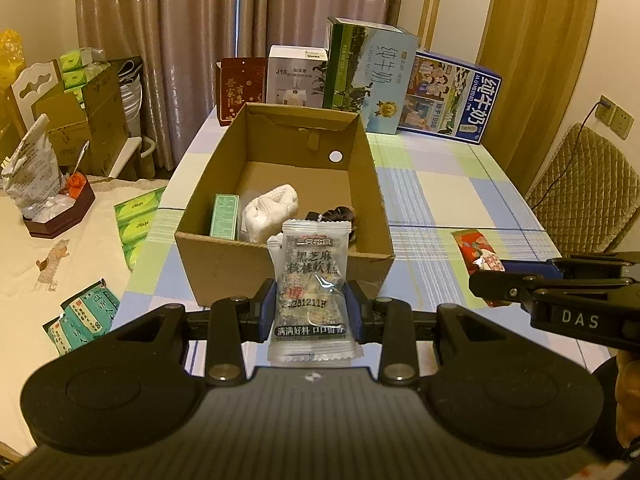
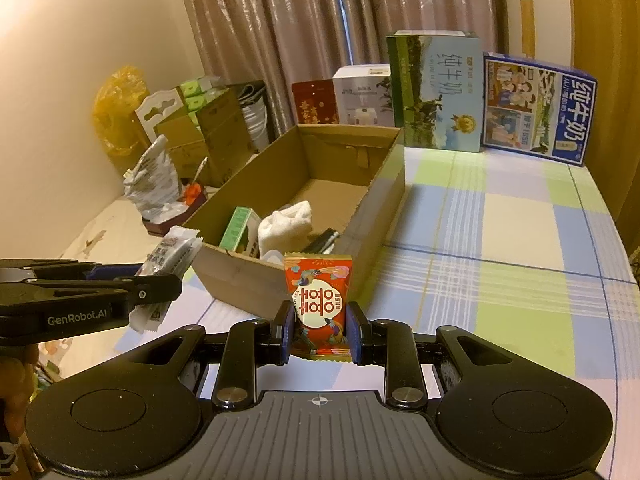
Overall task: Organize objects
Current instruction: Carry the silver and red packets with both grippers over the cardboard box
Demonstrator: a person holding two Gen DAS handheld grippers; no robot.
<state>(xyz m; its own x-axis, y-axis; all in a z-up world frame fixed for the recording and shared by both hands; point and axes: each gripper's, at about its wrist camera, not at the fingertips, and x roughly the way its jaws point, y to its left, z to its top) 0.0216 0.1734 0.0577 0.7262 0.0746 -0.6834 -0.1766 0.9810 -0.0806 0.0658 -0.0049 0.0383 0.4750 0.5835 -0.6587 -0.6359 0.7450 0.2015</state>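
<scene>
My left gripper [image 1: 311,307] is shut on a clear snack packet [image 1: 312,280] with dark print, held upright just in front of the near wall of the open cardboard box [image 1: 224,256]. My right gripper [image 2: 320,330] is shut on a red candy packet [image 2: 319,300], also upright before the box [image 2: 372,216]. Inside the box lie a green small carton [image 1: 225,215], a white rolled cloth [image 1: 272,208] and a dark object [image 1: 340,216]. In the left wrist view the right gripper [image 1: 492,280] shows at the right edge with the red packet [image 1: 478,250]; the right wrist view shows the left gripper [image 2: 160,284] holding the clear packet [image 2: 172,256].
Milk cartons [image 1: 368,76] [image 1: 448,96], a white appliance box [image 1: 296,76] and a red box [image 1: 240,84] line the back of the checked tablecloth [image 1: 460,192]. To the left, a cream surface [image 1: 32,280] carries green packets [image 1: 84,320]. A padded chair [image 1: 584,184] stands right.
</scene>
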